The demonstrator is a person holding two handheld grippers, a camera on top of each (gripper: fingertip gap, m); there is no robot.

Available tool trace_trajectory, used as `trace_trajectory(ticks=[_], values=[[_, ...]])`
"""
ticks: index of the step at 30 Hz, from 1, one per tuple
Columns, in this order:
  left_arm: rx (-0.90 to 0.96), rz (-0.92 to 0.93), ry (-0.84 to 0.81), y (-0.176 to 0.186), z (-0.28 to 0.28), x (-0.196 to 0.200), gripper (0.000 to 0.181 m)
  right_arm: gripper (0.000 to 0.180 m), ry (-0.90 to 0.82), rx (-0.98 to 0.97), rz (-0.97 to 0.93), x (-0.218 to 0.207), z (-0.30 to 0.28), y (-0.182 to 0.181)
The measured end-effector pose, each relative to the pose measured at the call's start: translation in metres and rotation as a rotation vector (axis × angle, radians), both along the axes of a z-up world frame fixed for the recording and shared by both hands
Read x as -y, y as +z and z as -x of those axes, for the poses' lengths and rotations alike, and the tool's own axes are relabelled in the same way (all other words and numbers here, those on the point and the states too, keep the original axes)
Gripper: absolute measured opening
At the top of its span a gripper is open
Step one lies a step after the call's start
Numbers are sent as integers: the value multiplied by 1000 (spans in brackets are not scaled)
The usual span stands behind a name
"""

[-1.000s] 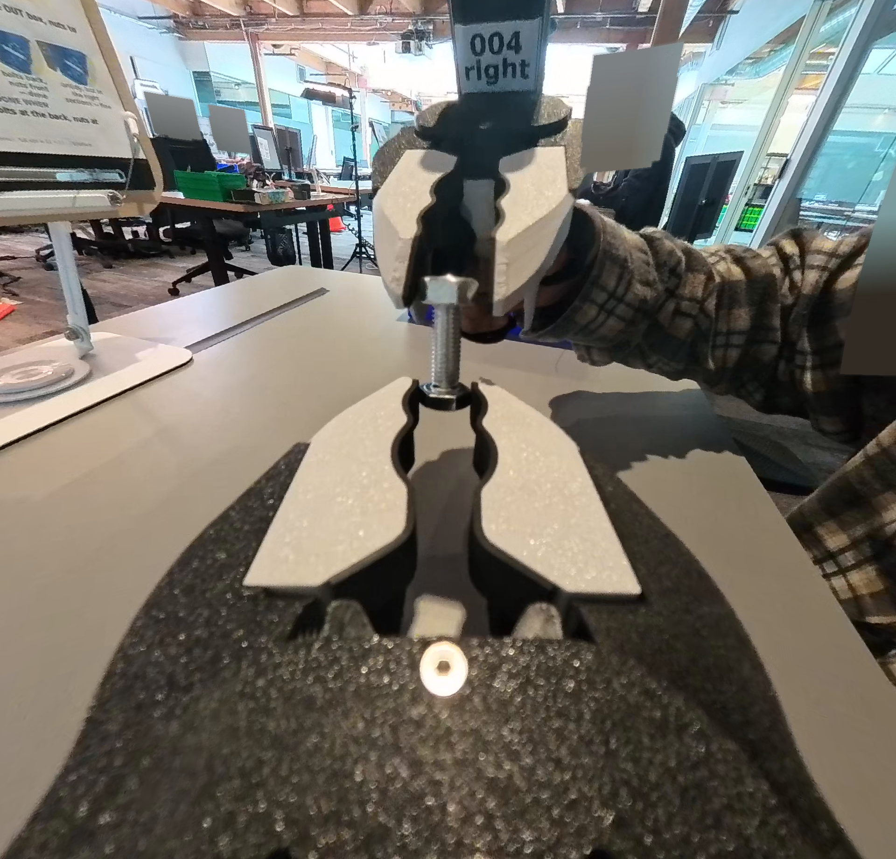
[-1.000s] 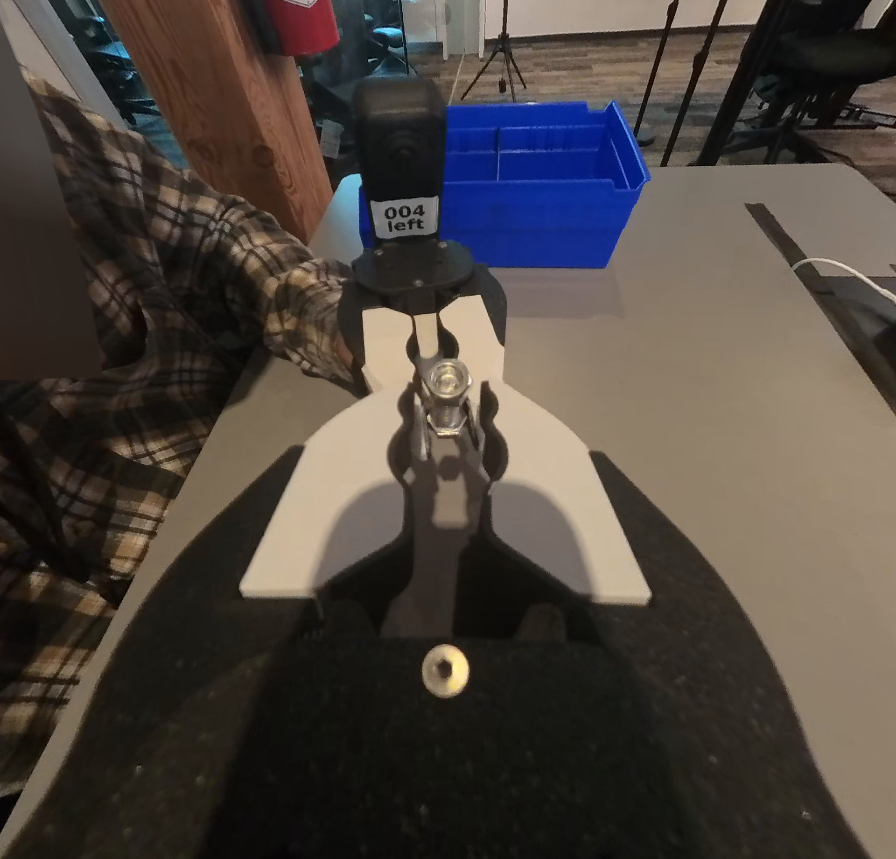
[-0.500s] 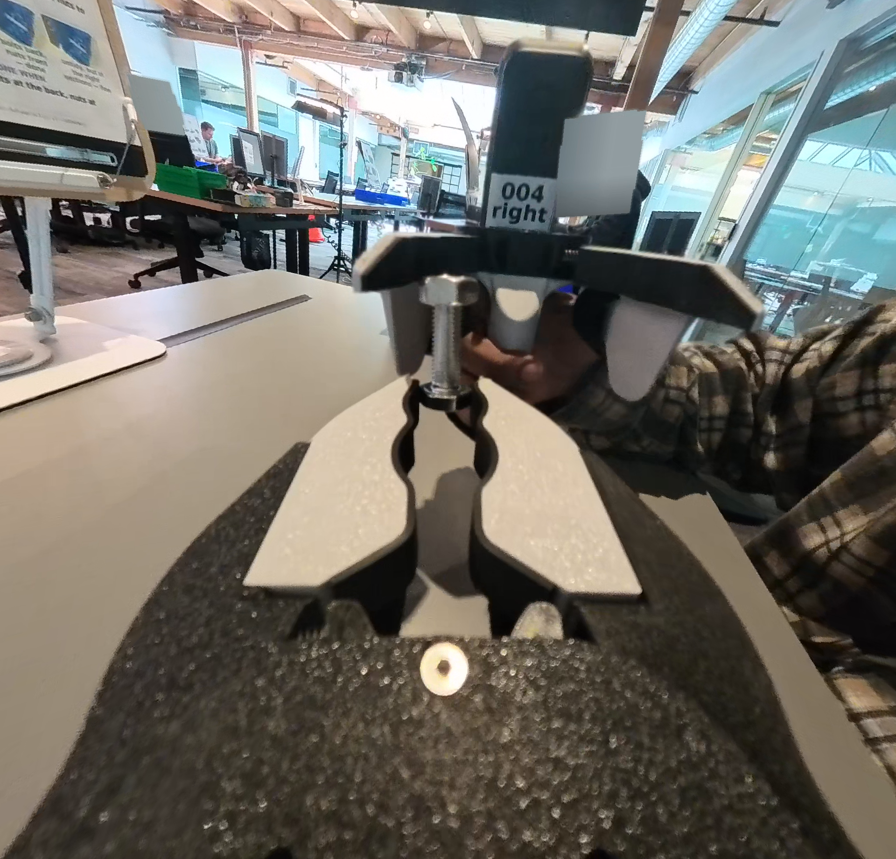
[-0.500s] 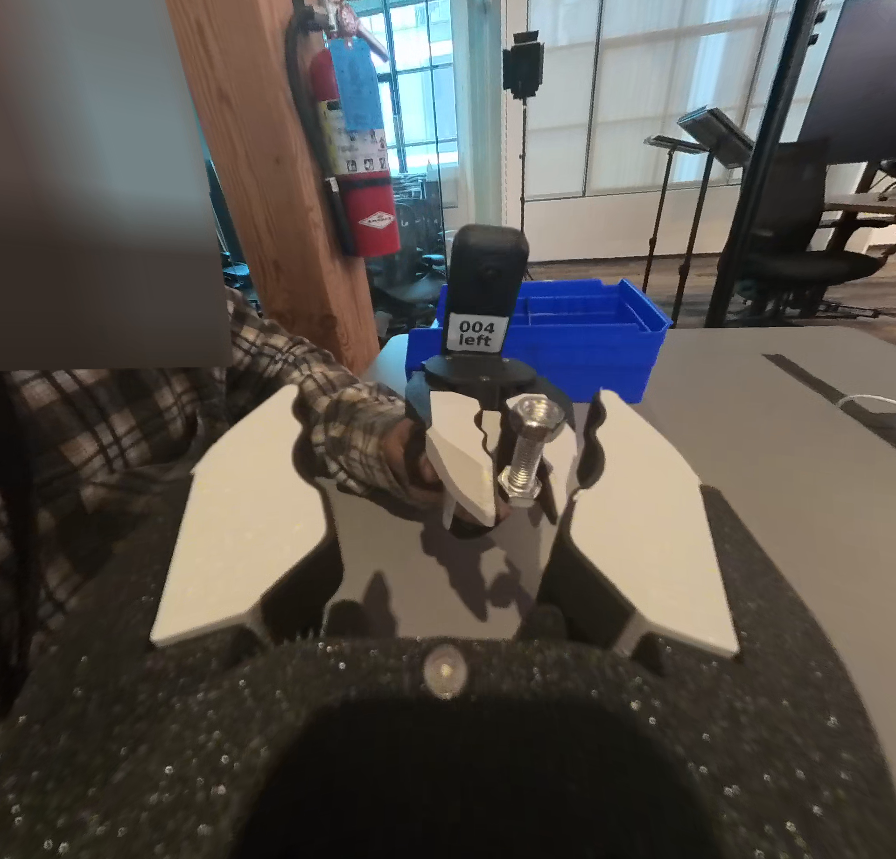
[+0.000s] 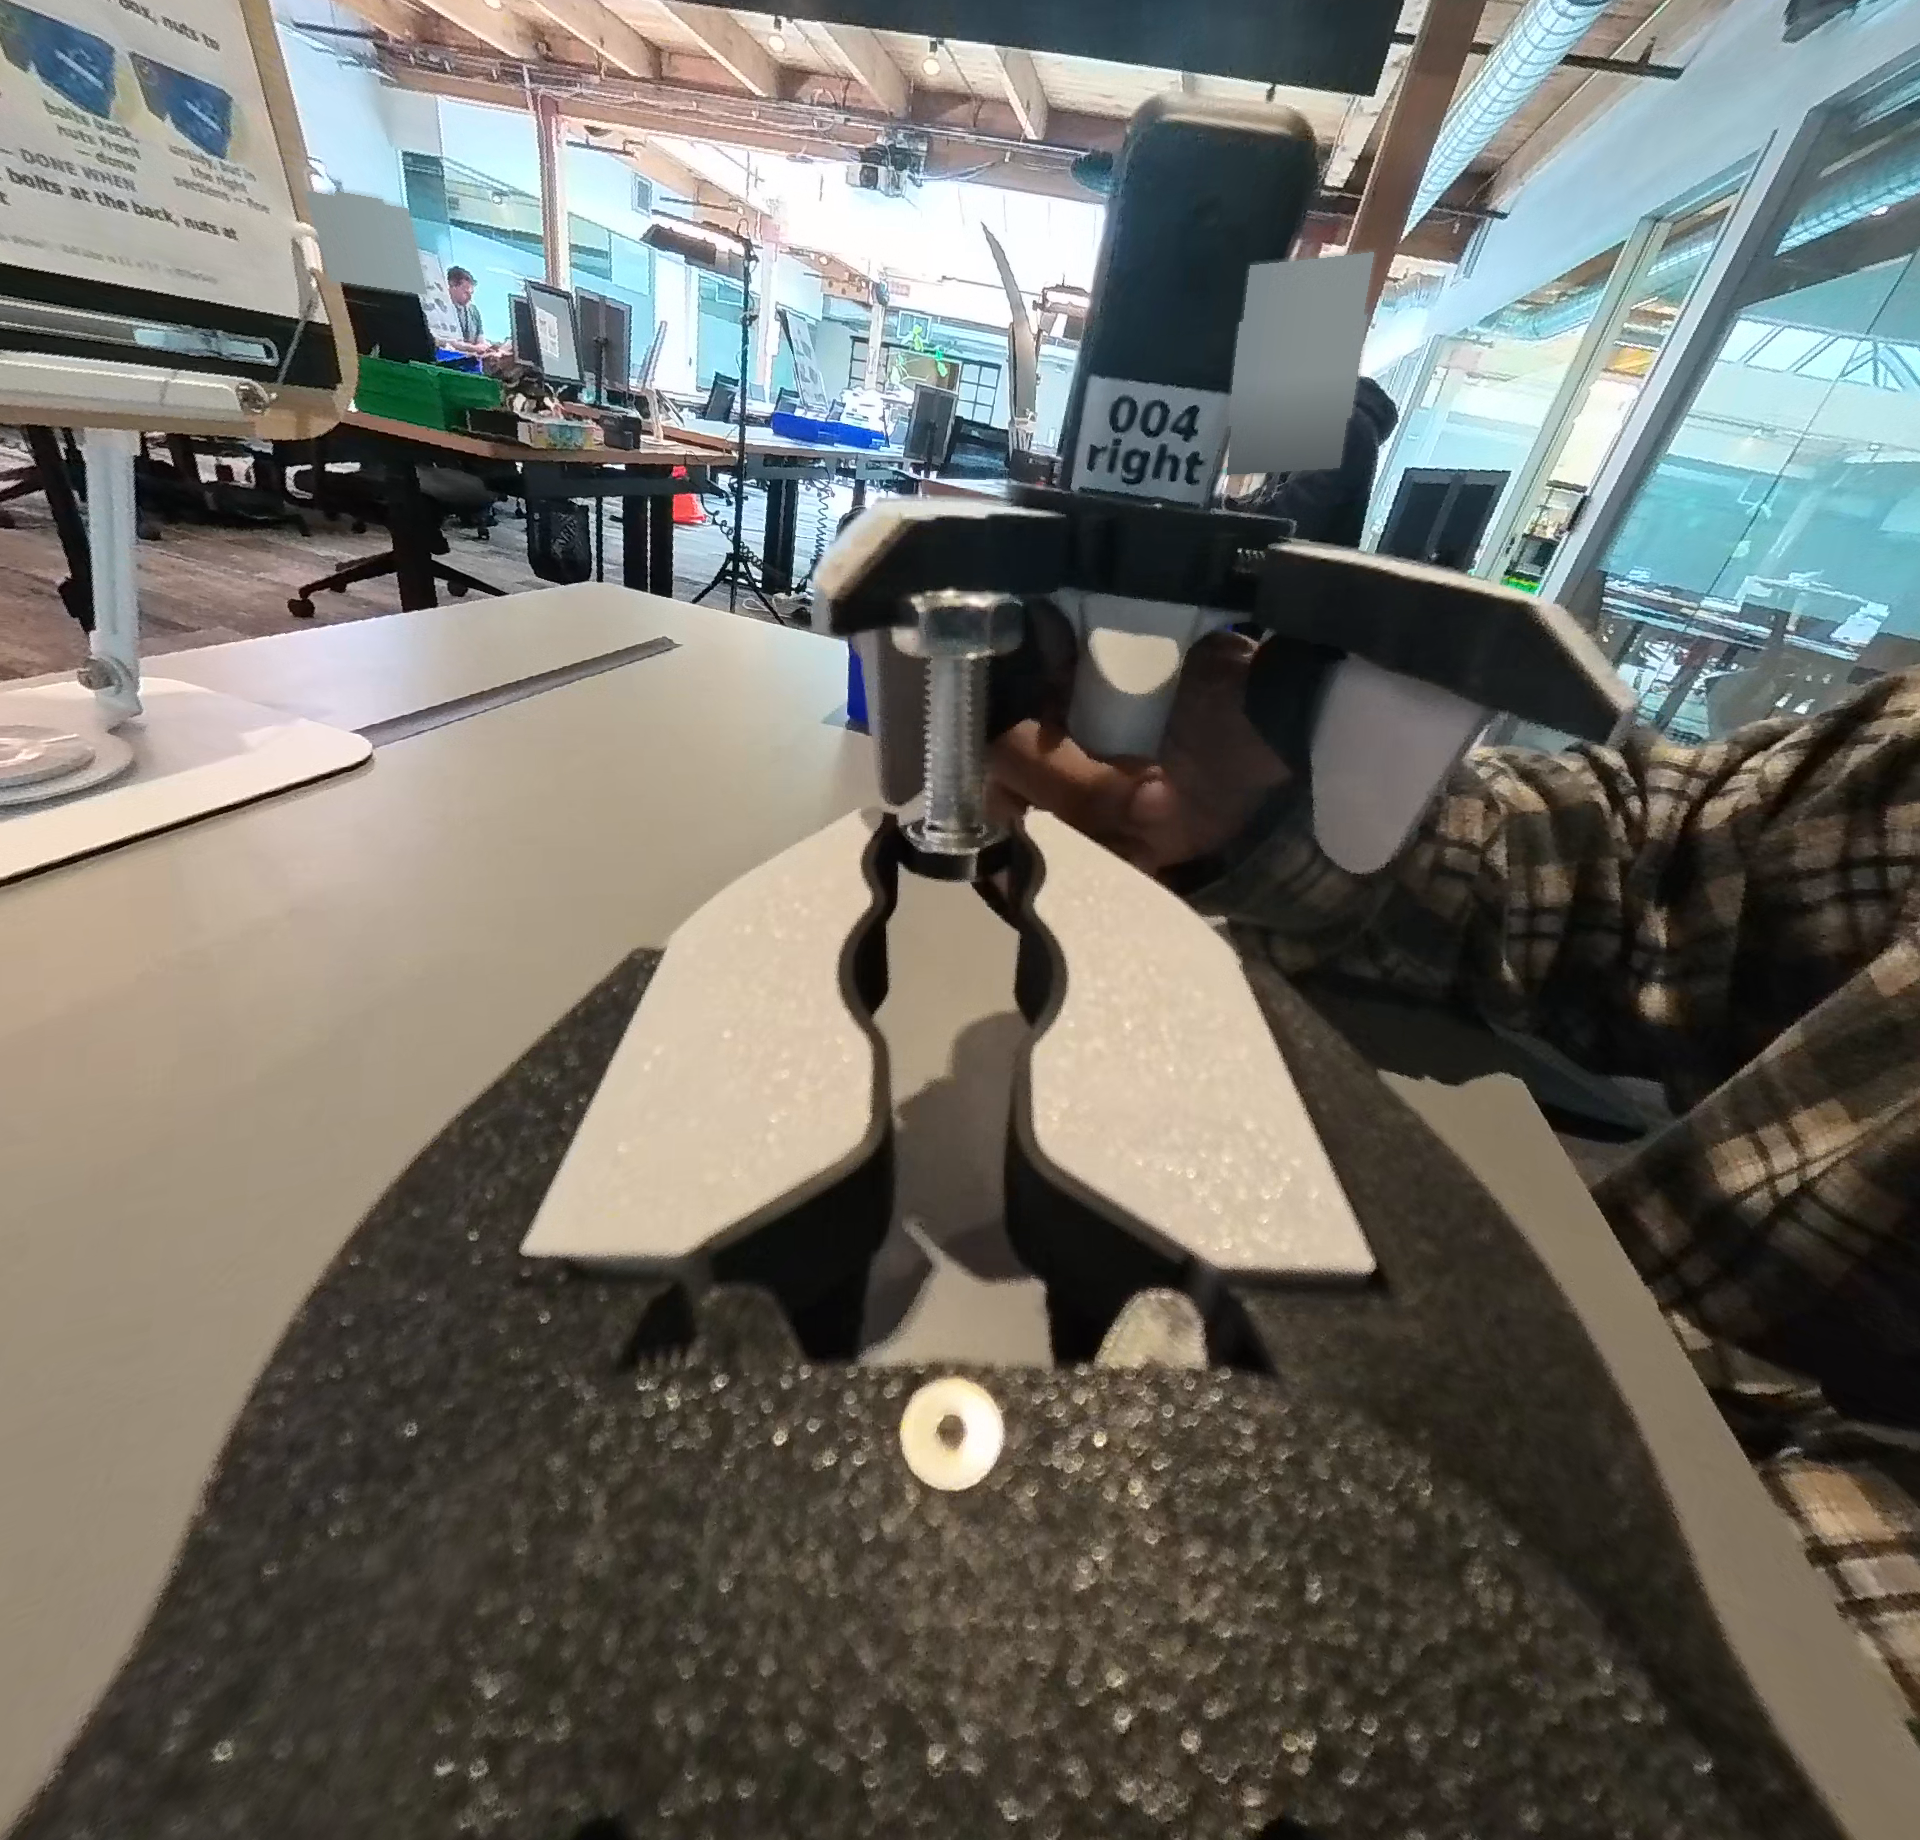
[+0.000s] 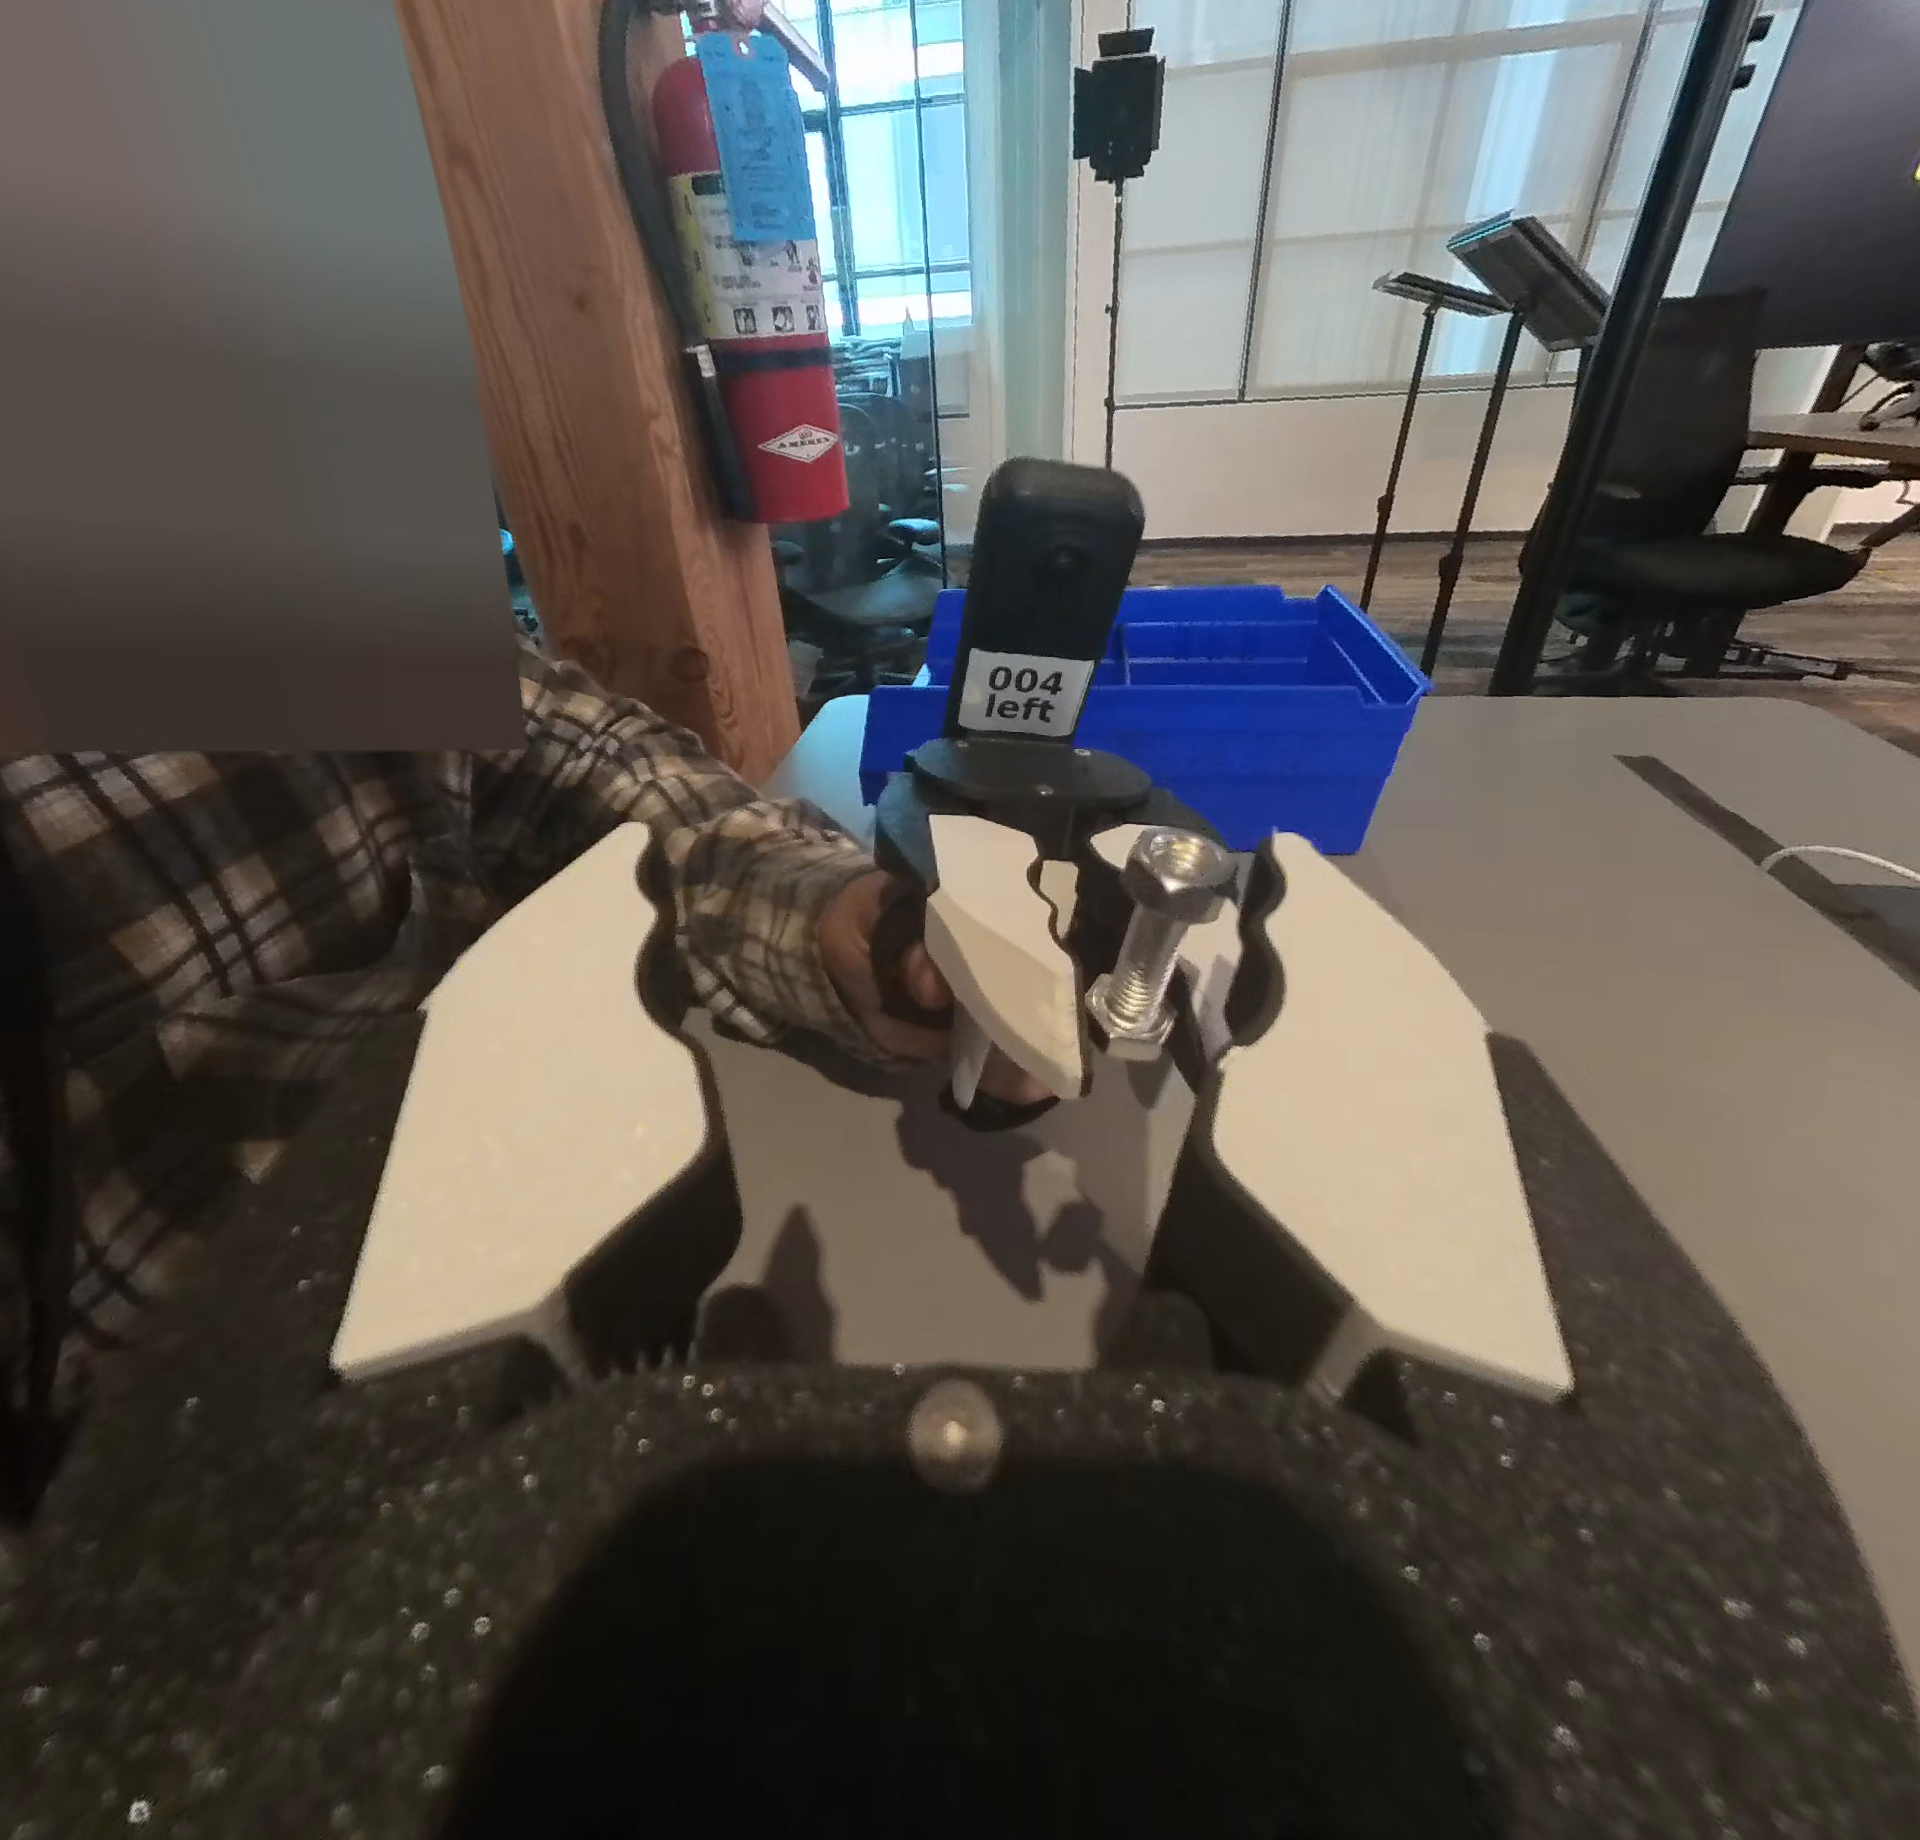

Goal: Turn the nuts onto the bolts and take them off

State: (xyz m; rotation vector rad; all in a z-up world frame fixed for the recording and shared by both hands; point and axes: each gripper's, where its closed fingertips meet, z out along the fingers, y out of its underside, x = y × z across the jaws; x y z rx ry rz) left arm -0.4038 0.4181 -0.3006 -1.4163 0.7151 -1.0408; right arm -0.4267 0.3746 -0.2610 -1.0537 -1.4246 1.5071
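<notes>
Left gripper point(image 5: 951, 860) clamps the nut point(image 6: 1130, 1023) under the upright bolt point(image 5: 954, 720), while right gripper point(image 6: 951, 969), spread wide, should re-close squarely on the bolt head.

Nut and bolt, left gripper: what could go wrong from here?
1. The left gripper pinches only the nut at its tips; the upright bolt could tip out.
2. The right gripper is open around the bolt head; closing off-centre could knock it sideways.
3. A dropped part could roll across the grey table.

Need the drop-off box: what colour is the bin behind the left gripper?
Blue bin, clearest in the right wrist view.
</notes>
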Motion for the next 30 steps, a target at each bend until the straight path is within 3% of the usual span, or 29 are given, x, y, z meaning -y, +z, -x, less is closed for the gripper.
trace_trajectory(ticks=[30], values=[[-11, -25, 20, 3, 2, 0, 19, 100, -26, 6, -26, -3, -9, 5]])
